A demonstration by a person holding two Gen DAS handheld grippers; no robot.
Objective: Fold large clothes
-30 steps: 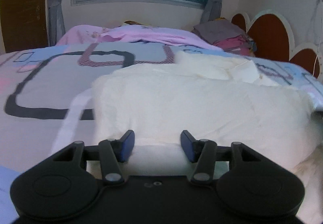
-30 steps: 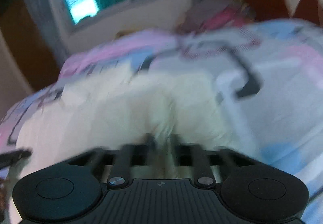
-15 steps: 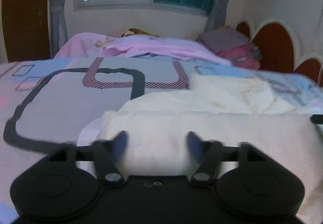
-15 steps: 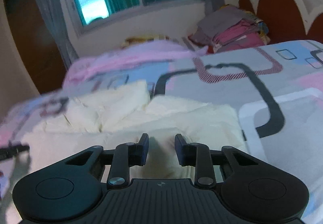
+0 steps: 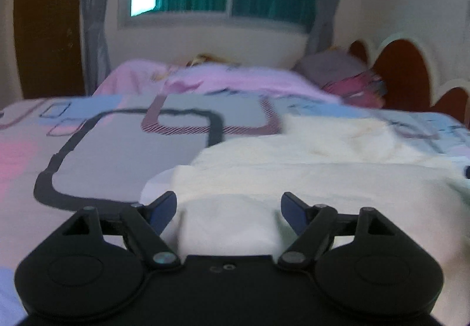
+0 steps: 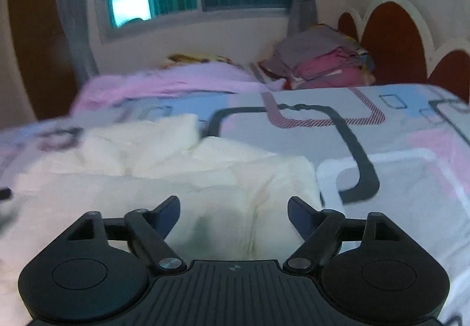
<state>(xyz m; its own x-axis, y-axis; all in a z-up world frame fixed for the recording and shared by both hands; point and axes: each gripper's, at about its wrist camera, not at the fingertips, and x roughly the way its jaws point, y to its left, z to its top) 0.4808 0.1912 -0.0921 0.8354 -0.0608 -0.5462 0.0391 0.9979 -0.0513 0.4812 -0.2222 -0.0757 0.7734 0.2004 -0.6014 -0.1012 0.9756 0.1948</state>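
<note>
A folded cream fabric garment (image 5: 308,179) lies on the patterned pink-and-grey bedspread (image 5: 117,149). The left gripper (image 5: 229,208) has spread jaws; the right gripper (image 6: 233,211) is opening, both pinching nothing.

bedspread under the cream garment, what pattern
Pink, blue and grey patches with dark rounded-square outlines; clearest in the right wrist view.

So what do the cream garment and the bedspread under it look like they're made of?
Cream garment: soft, matte woven cloth, probably cotton; it creases and slumps in thick folds. Bedspread: smooth printed fabric, flat finish; blur leaves the fibre unclear.
</note>
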